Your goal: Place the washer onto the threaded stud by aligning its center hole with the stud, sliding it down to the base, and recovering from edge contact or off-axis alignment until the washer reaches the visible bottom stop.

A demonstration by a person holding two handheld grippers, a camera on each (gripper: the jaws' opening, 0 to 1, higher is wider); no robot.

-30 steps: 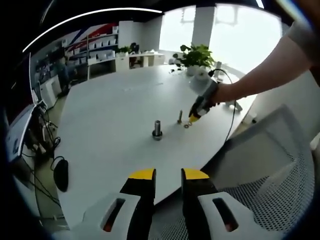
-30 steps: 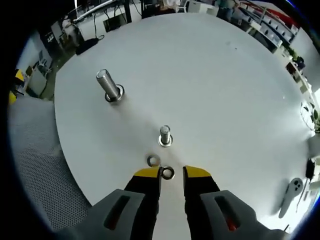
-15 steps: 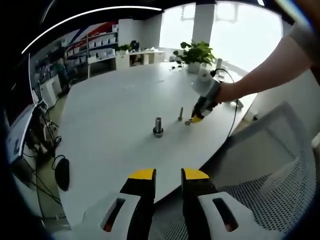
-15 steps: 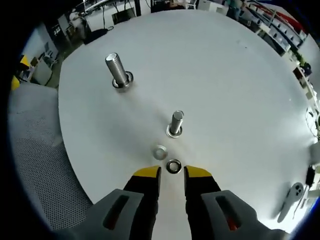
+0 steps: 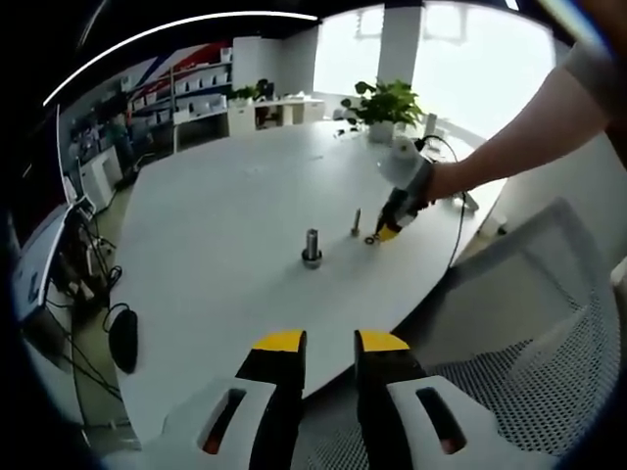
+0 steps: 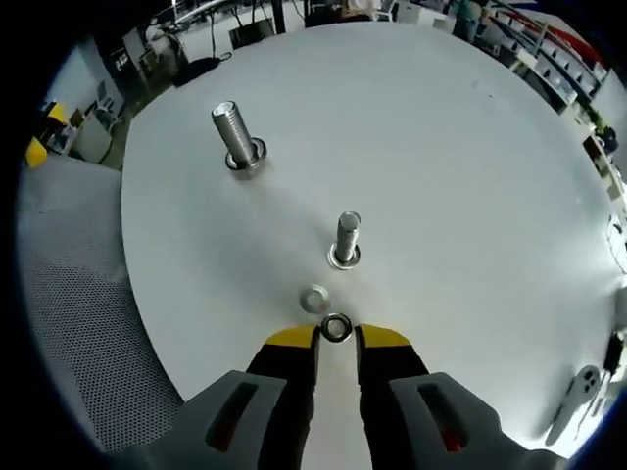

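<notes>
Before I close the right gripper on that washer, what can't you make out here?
- Right gripper view: whether the yellow jaw tips touch the dark-holed steel washer; too close to tell.
- Left gripper view: washers beside the right gripper are too small.
- Thin threaded stud: bottom stop unclear, foreshortened.

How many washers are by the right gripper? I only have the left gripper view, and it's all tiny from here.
Observer: Two. One washer sits at the right gripper tips; a second washer lies flat just beyond it.
Operator: Is the near one gripped?
Observer: It sits between the yellow tips, which stand close on either side. I cannot tell if they pinch it.
Operator: Which stud is closer to it?
Observer: The small stud, upright just past the washers. The big stud stands farther off, toward the chair side.
Operator: Anything on the small stud already?
Observer: A ring shows at its base; whether it is a washer or the stud's own flange, I cannot tell.
</notes>
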